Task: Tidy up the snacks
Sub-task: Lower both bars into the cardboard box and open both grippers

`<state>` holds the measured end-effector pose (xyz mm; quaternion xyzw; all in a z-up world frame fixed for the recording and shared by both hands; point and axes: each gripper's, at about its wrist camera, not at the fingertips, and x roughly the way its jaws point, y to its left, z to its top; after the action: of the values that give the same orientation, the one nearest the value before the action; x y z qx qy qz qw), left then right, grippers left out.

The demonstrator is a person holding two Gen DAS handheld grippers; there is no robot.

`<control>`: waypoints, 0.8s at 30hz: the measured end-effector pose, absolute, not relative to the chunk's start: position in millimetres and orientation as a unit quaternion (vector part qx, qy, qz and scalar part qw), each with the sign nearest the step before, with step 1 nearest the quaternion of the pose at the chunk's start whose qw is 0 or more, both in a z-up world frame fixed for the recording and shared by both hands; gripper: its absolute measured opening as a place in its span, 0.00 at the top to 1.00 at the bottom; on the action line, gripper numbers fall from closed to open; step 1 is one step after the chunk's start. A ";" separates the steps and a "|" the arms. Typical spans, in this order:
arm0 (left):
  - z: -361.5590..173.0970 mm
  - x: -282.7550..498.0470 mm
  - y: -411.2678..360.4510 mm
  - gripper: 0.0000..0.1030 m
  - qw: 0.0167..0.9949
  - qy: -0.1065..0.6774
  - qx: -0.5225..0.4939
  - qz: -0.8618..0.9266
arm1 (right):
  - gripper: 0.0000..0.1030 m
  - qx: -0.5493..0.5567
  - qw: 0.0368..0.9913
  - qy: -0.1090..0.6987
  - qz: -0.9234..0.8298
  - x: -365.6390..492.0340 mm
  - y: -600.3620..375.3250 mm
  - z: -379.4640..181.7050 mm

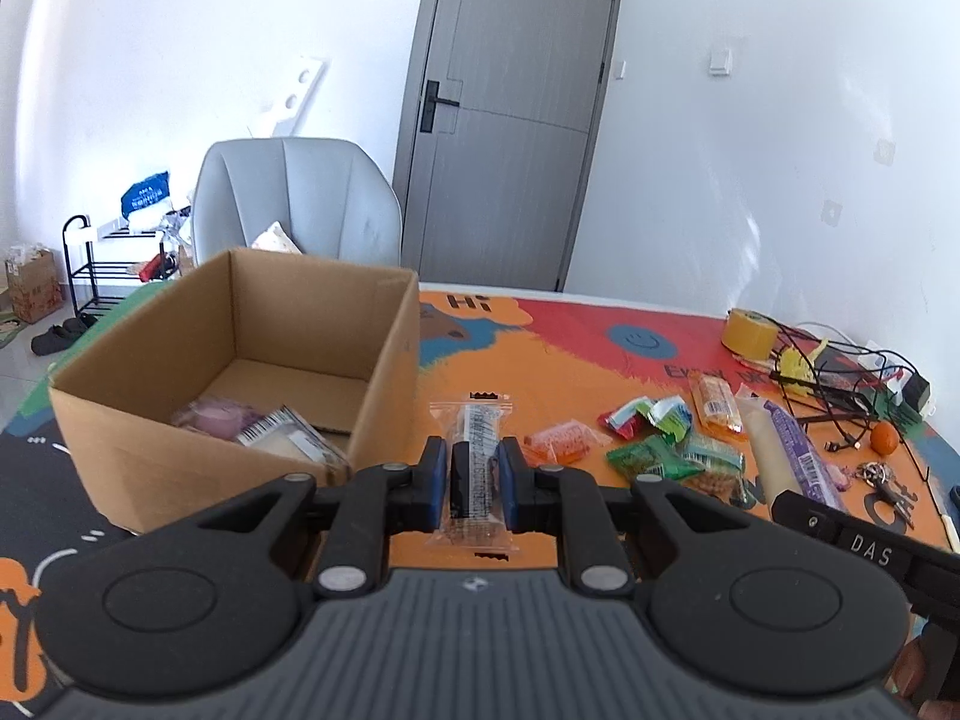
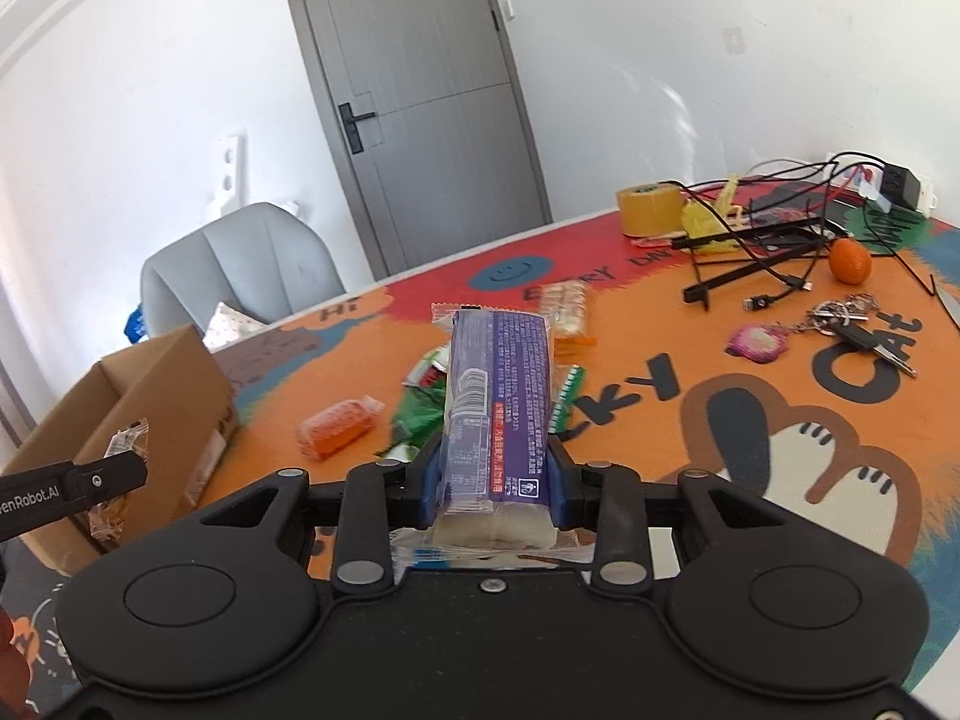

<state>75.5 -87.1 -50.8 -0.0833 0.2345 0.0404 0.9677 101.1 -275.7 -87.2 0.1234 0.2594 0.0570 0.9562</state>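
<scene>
My left gripper (image 1: 474,471) is shut on a small clear snack packet (image 1: 474,468) with a dark bar inside, held above the mat just right of the open cardboard box (image 1: 384,360). Two wrapped snacks (image 1: 264,426) lie inside the box. My right gripper (image 2: 495,480) is shut on a long purple-labelled snack pack (image 2: 498,402) that sticks out forward over the mat. Loose snacks stay on the mat: an orange packet (image 2: 339,426), green packets (image 1: 654,456) and a pale wafer pack (image 2: 564,303). The left gripper (image 2: 114,474) with its packet shows by the box (image 2: 150,396) in the right wrist view.
A colourful cartoon mat (image 2: 720,384) covers the table. At its far right lie a tape roll (image 2: 651,207), tangled black cables (image 2: 780,228), an orange fruit (image 2: 849,261) and keys (image 2: 858,330). A grey chair (image 1: 300,204) stands behind the box, before a grey door (image 1: 510,108).
</scene>
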 end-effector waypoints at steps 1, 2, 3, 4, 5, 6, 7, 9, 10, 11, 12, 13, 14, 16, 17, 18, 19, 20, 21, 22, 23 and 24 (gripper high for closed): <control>-47.9 73.7 -85.3 0.83 0.968 0.231 -0.084 0.042 | 0.67 0.123 0.957 0.257 0.061 99.8 -272.1 -84.8; -44.8 70.5 -82.6 0.83 0.969 0.226 -0.085 0.044 | 0.67 0.123 0.957 0.255 0.065 99.1 -268.8 -82.8; -42.4 69.4 -80.6 0.83 0.970 0.223 -0.085 0.045 | 0.67 0.123 0.957 0.253 0.069 98.7 -265.7 -80.7; -39.7 68.3 -77.9 0.83 0.971 0.219 -0.085 0.048 | 0.67 0.122 0.957 0.251 0.074 98.2 -261.8 -78.4; -37.4 67.2 -74.4 0.83 0.971 0.216 -0.087 0.052 | 0.67 0.121 0.957 0.250 0.079 98.0 -258.8 -76.5; -35.3 66.4 -71.2 0.83 0.971 0.213 -0.088 0.056 | 0.67 0.120 0.958 0.248 0.083 97.2 -255.3 -74.2; -32.9 65.2 -67.5 0.83 0.972 0.210 -0.089 0.060 | 0.67 0.119 0.958 0.245 0.088 96.6 -251.6 -72.0; -29.1 62.7 -59.6 0.83 0.972 0.204 -0.092 0.070 | 0.67 0.117 0.958 0.242 0.095 95.5 -245.4 -68.6; -27.6 61.8 -56.0 0.83 0.972 0.202 -0.094 0.075 | 0.67 0.117 0.958 0.241 0.099 95.2 -242.0 -66.6; -25.9 60.5 -51.7 0.83 0.972 0.199 -0.096 0.080 | 0.67 0.117 0.958 0.240 0.103 95.0 -239.4 -65.1; -23.5 59.5 -46.8 0.83 0.972 0.196 -0.097 0.085 | 0.67 0.117 0.958 0.238 0.106 94.0 -235.6 -62.9; -22.1 58.6 -42.9 0.83 0.972 0.194 -0.099 0.089 | 0.67 0.116 0.959 0.236 0.110 93.4 -231.8 -61.2; -20.0 57.3 -37.9 0.83 0.972 0.191 -0.100 0.094 | 0.67 0.114 0.959 0.235 0.113 93.4 -228.3 -59.8; -17.3 55.5 -28.5 0.83 0.971 0.187 -0.104 0.102 | 0.67 0.110 0.958 0.234 0.121 93.6 -220.3 -56.9; -16.2 55.3 -24.5 0.83 0.971 0.185 -0.106 0.106 | 0.67 0.109 0.958 0.233 0.124 93.9 -216.9 -55.7; -14.7 55.6 -19.5 0.83 0.971 0.184 -0.108 0.110 | 0.67 0.107 0.958 0.232 0.128 94.0 -212.6 -54.7; -13.9 55.7 -15.5 0.83 0.971 0.183 -0.110 0.113 | 0.67 0.105 0.958 0.232 0.130 94.6 -208.9 -53.7; -13.4 55.8 -11.2 0.83 0.970 0.182 -0.111 0.115 | 0.67 0.103 0.958 0.232 0.134 94.9 -205.0 -52.8; -13.2 56.5 -8.0 0.83 0.970 0.181 -0.112 0.116 | 0.67 0.100 0.958 0.231 0.138 95.9 -201.0 -51.8; -13.1 57.3 -4.2 0.83 0.970 0.181 -0.114 0.117 | 0.67 0.098 0.958 0.231 0.141 97.1 -197.0 -50.9; -13.4 58.4 -0.5 0.83 0.969 0.181 -0.115 0.119 | 0.67 0.096 0.957 0.232 0.144 98.7 -192.9 -49.8; -13.4 59.8 2.7 0.83 0.969 0.181 -0.117 0.120 | 0.67 0.094 0.957 0.232 0.147 99.8 -188.7 -48.6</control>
<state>59.8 2.7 -13.4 -0.1169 0.1815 0.1199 0.9690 99.8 -188.7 -48.6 0.0938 0.2317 0.1467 0.9571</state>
